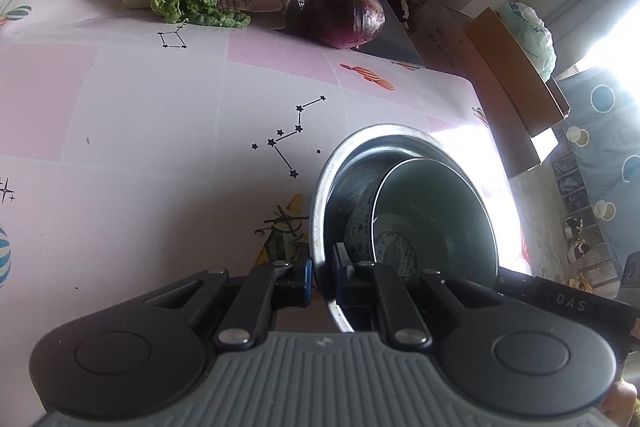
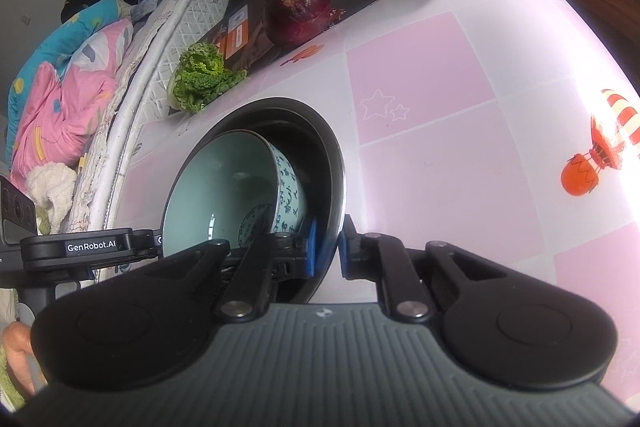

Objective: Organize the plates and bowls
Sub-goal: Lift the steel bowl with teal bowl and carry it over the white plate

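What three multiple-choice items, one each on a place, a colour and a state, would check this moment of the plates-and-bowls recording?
1. Where is the ceramic bowl?
A. Beside the onion
B. Inside the metal bowl
C. On the bedding

2. What colour is the ceramic bowl's inside?
A. Pale green
B. Bright red
C. Black

3. How do the grippers stand?
A. Both wide open, clear of everything
B. Only the left holds something
C. Each closed on the metal bowl's rim

Answers:
1. B, since both wrist views show the ceramic bowl tilted within the metal bowl's wall, far from the red onion.
2. A, as its inner surface reads pale green, with blue and white pattern outside.
3. C, because the left gripper and right gripper each have one finger inside and one outside the rim.
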`<act>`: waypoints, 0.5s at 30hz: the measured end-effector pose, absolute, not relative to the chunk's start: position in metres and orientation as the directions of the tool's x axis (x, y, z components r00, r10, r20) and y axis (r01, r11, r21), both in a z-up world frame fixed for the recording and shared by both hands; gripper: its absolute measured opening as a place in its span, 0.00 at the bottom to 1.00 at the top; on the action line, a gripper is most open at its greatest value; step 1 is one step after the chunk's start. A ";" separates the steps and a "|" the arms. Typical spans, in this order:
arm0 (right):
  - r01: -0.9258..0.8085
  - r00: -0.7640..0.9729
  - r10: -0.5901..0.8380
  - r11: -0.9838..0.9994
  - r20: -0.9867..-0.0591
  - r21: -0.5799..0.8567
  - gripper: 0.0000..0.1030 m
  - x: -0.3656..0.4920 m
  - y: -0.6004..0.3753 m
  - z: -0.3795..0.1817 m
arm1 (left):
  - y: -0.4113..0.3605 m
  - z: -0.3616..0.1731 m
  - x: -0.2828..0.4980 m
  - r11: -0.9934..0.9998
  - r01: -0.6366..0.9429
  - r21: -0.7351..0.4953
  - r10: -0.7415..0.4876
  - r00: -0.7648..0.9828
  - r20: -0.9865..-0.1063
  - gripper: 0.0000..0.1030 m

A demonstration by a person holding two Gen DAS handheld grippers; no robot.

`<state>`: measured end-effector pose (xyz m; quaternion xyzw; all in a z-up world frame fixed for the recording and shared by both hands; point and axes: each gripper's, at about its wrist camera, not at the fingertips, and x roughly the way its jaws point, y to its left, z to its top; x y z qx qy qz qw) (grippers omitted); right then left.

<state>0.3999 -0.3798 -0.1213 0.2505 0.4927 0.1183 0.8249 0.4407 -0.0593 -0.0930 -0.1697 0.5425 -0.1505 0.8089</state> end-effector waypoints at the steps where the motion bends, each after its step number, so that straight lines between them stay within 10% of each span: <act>1: 0.053 0.486 0.440 0.847 -0.755 0.528 0.10 0.400 -0.380 -0.121 | -0.059 -0.093 0.441 0.896 0.058 -0.440 -0.429 0.365 -0.826 0.09; 15: 0.036 0.514 0.423 0.859 -0.746 0.511 0.11 0.387 -0.380 -0.094 | -0.058 -0.071 0.428 0.889 0.086 -0.450 -0.445 0.394 -0.804 0.09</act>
